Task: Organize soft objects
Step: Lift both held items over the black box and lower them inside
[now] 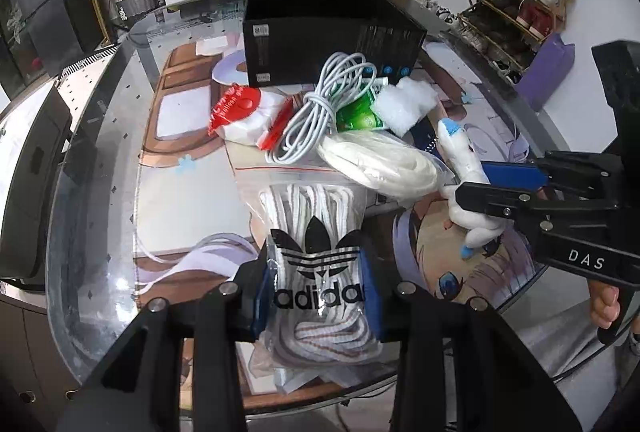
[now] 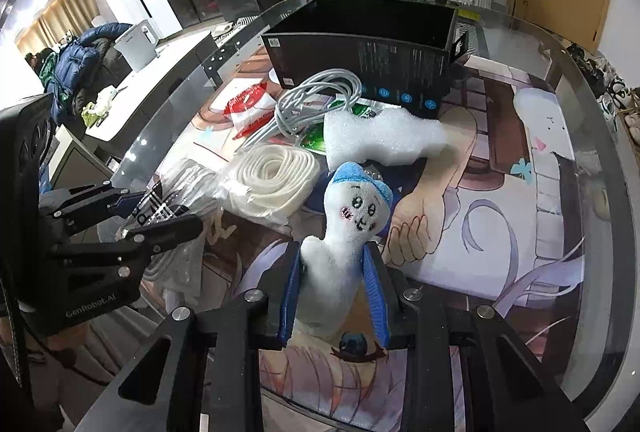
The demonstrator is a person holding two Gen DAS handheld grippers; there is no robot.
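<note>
My left gripper point(image 1: 318, 296) is shut on a clear Adidas bag of white laces point(image 1: 316, 232), which lies on the glass table; both also show in the right wrist view, gripper point(image 2: 160, 213) and bag point(image 2: 180, 191). My right gripper point(image 2: 334, 284) is shut on a white plush toy with a blue cap point(image 2: 348, 216), held just above the table; the toy point(image 1: 464, 167) and gripper point(image 1: 500, 187) show at right in the left wrist view. An open black box point(image 1: 332, 31) point(image 2: 360, 51) stands behind the pile.
The pile holds a bagged coil of white rope point(image 1: 380, 163) point(image 2: 276, 179), a grey cable bundle point(image 1: 320, 107) point(image 2: 312, 99), a red-and-white packet point(image 1: 244, 115) point(image 2: 250, 107), a green packet point(image 1: 358, 115) and white foam point(image 1: 408, 103) point(image 2: 384, 139). A printed mat point(image 2: 500, 211) covers the table.
</note>
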